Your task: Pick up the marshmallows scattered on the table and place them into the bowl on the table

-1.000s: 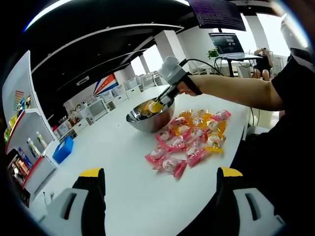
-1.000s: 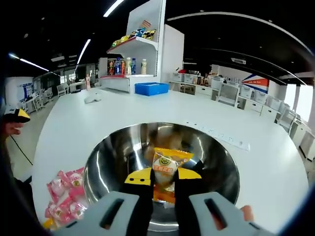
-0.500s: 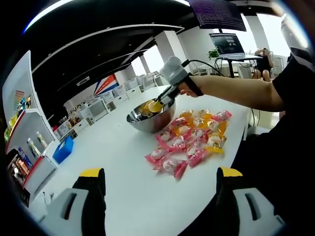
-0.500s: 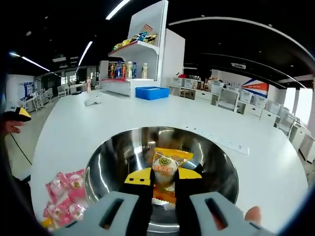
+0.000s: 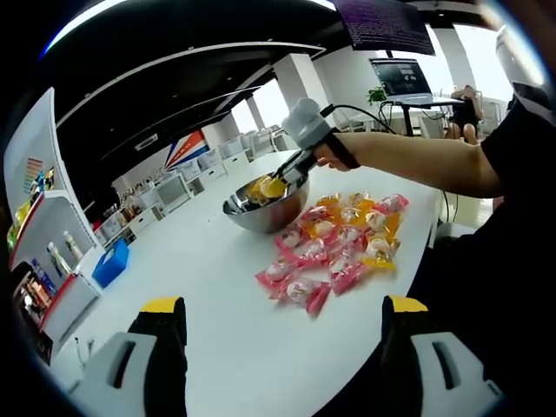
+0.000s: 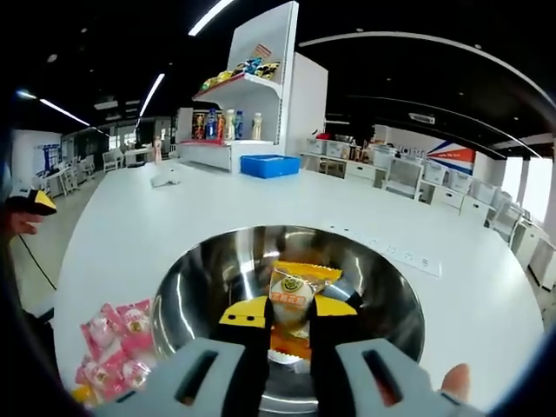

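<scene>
- The right gripper (image 6: 287, 320) has its jaws drawn narrow, pinching an orange-wrapped marshmallow (image 6: 293, 294) by its lower half; the packet stands upright between the yellow-tipped fingers (image 6: 246, 314).
- That packet hangs over the middle of the steel bowl (image 6: 191, 287), inside its rim; whether it touches the bowl floor is hard to judge from here.
- In the left gripper view, the right gripper (image 5: 291, 174) reaches over the bowl (image 5: 265, 213) with the yellow packet (image 5: 274, 188) at its tip, a person's forearm (image 5: 408, 161) behind it.
- The left gripper (image 5: 282, 317) has its jaws spread wide with nothing between them, held above bare white table (image 5: 217, 347) near its near edge.
- The scattered marshmallows (image 5: 334, 248), pink and orange packets, lie in a loose cluster just beside the bowl, reaching toward the table edge next to the person.
- In the right gripper view, a few pink packets (image 6: 113, 347) lie just outside the bowl's rim.
- Beyond the bowl the tabletop is open, up to a blue bin (image 6: 269, 162) and a white shelf unit (image 6: 252, 95) at the far edge.
</scene>
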A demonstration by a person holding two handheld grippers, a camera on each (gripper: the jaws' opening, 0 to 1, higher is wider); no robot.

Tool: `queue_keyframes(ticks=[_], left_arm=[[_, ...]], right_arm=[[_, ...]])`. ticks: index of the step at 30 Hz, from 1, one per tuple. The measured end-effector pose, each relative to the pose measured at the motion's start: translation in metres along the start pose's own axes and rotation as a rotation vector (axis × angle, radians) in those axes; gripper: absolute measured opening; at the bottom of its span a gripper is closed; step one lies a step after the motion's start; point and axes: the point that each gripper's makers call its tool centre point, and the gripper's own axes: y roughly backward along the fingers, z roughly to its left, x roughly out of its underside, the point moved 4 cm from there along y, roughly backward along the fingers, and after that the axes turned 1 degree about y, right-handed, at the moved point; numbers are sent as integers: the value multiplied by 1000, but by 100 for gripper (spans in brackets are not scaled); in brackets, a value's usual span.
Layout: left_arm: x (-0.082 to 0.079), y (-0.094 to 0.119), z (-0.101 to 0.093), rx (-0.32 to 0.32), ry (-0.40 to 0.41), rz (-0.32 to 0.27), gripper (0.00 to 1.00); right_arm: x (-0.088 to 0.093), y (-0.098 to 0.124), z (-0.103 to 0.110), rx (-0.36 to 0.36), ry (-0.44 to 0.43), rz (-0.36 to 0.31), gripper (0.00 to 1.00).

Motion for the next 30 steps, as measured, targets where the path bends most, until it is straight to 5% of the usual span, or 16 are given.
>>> queue_keyframes(ticks=[30], left_arm=[[1, -1, -1, 5, -5, 5, 90]], right_arm=[[0, 2, 0, 7, 10, 2, 18]])
